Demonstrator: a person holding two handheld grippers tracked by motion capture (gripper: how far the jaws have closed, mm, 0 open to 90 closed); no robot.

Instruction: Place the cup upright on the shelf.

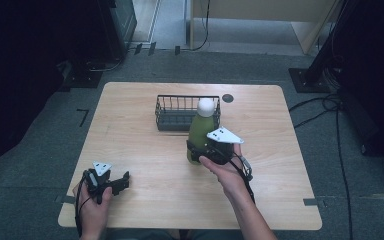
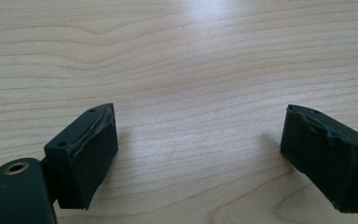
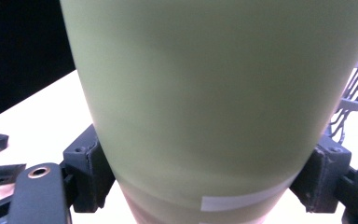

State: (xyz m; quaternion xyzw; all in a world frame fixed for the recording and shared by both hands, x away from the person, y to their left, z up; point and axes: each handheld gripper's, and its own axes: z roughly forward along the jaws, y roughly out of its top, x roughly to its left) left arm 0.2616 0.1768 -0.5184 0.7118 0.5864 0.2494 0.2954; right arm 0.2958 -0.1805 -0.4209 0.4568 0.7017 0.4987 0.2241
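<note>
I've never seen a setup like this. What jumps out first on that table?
A green bottle with a white cap stands upright mid-table, clamped low on its body by the right gripper. Just behind it sits a dark wire basket. Near the table's front left corner, the left gripper rests with jaws apart, holding nothing.

bottle (image 3: 223, 93): top and base cut off in right gripper view | basket (image 1: 180, 114): front right corner hidden behind bottle, inside too small to tell | right tongs (image 1: 200, 152): tips hidden behind bottle in high view
</note>
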